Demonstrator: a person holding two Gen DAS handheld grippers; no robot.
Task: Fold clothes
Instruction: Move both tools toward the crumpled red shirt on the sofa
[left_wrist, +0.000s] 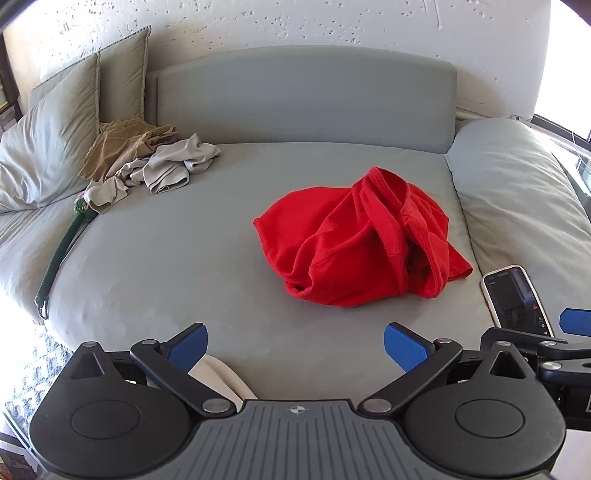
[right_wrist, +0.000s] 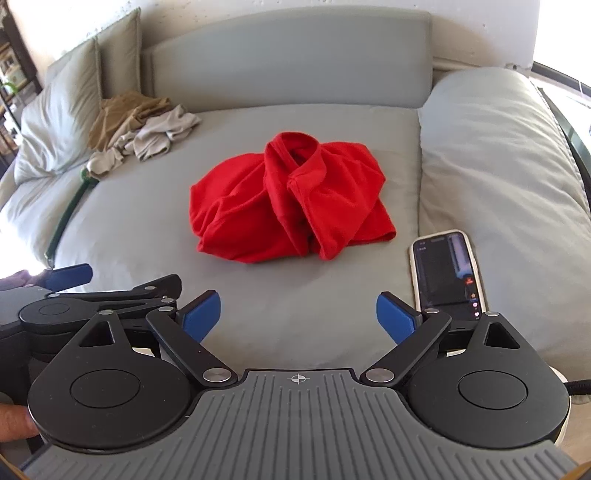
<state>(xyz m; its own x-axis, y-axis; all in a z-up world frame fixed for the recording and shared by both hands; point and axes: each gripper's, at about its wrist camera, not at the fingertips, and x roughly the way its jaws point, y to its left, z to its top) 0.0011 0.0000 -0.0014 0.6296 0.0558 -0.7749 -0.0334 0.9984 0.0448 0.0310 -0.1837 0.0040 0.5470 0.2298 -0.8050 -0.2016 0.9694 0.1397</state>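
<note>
A crumpled red garment lies on the grey bed, right of centre, apart from both claws. The left claw and right claw hover near the bed's near edge, jaws wide and empty. A phone lies right of the garment, and tan and grey clothes are heaped at far left.

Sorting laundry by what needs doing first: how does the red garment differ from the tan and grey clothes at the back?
The red garment is a single bright piece bunched alone mid-bed; the tan and grey clothes are several dull pieces heaped together. The red garment lies nearer both grippers and beside the phone; the tan and grey clothes sit far back by the pillows. Both are crumpled, unfolded, and untouched.
</note>
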